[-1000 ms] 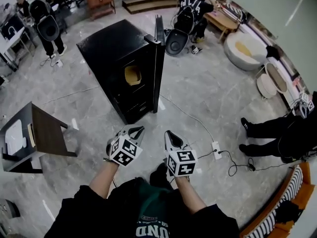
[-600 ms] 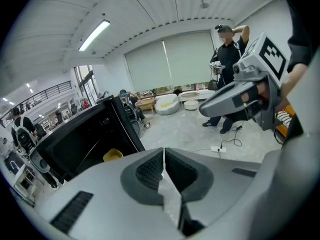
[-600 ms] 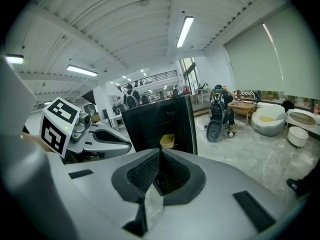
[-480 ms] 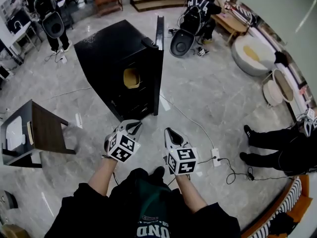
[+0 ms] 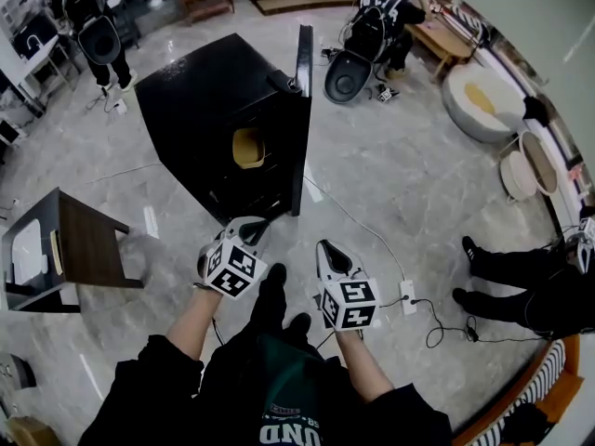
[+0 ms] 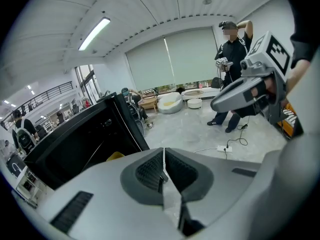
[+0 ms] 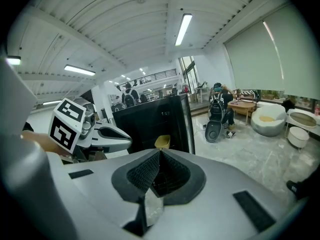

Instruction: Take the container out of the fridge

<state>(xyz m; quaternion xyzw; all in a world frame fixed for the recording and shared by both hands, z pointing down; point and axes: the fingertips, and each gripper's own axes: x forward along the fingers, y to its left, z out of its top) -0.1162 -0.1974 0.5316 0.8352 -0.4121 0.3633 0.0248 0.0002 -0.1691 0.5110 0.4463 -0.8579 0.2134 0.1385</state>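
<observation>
A black fridge (image 5: 209, 119) stands on the marble floor with its door (image 5: 300, 110) swung open to the right. A yellow container (image 5: 247, 147) sits on a shelf inside; it also shows as the yellow container (image 7: 162, 142) in the right gripper view, and only its corner (image 6: 116, 155) shows in the left gripper view. My left gripper (image 5: 251, 228) is shut and empty, a short way in front of the fridge's lower front. My right gripper (image 5: 325, 252) is beside it, also shut and empty, pointing towards the open door.
A dark wooden side table (image 5: 85, 247) stands to the left. A power strip (image 5: 407, 295) with cables lies on the floor at the right, near a seated person's legs (image 5: 507, 272). People with equipment stand behind the fridge (image 5: 98, 35). Round seats (image 5: 479, 100) line the right wall.
Both grippers have moved forward towards the fridge, which now looks nearer in the head view. Their jaws have stayed shut.
</observation>
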